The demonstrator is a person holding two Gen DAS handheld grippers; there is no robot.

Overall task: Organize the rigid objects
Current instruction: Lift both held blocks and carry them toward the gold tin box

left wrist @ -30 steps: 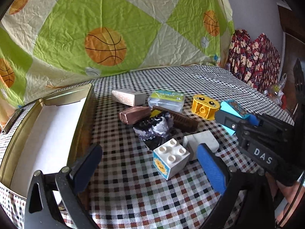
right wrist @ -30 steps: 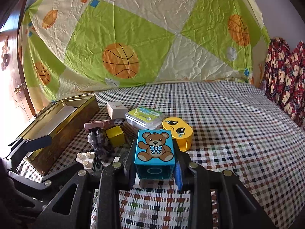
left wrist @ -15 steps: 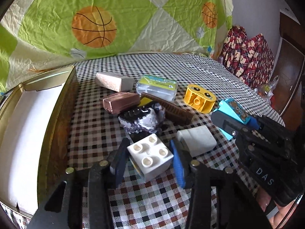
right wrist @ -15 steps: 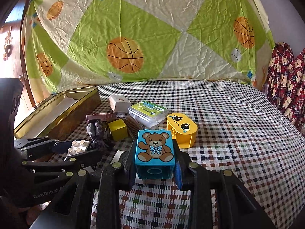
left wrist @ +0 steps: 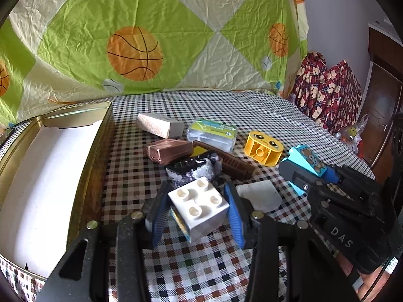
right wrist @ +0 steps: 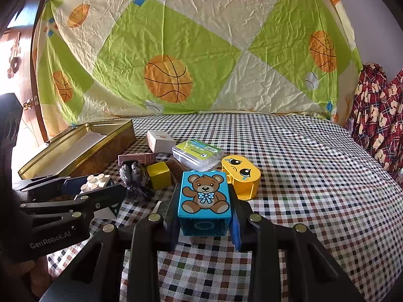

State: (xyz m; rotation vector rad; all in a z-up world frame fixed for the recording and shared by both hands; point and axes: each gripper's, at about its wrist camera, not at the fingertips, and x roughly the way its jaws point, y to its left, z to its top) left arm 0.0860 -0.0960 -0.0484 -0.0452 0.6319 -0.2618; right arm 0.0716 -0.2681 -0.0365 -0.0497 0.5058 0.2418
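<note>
The left tool (left wrist: 197,212) is clamped on a white studded block (left wrist: 199,207), its blue pads pressing the block's two sides, the block tilted with its four studs up; whether it is clear of the checked surface (left wrist: 201,269) I cannot tell; the right tool (right wrist: 204,214) is clamped on a blue teddy-bear block (right wrist: 204,198), the bear face turned toward the camera; in the left wrist view this block (left wrist: 308,163) shows at the right, between the other tool's fingers. Left of the white block stands an open gold tin (left wrist: 98,136) with a white lining; behind the white block lies a cluster: a dark crumpled lump (left wrist: 194,167), a copper-coloured bar (left wrist: 168,149), a brown ridged piece (left wrist: 226,161), a pale speckled box (left wrist: 158,125), a clear case with a green label (left wrist: 214,133) and a yellow face block (left wrist: 264,148); a white flat piece (left wrist: 259,197) lies just beside the left tool; a small yellow cube (right wrist: 158,175) shows in the right wrist view, near the lump.
</note>
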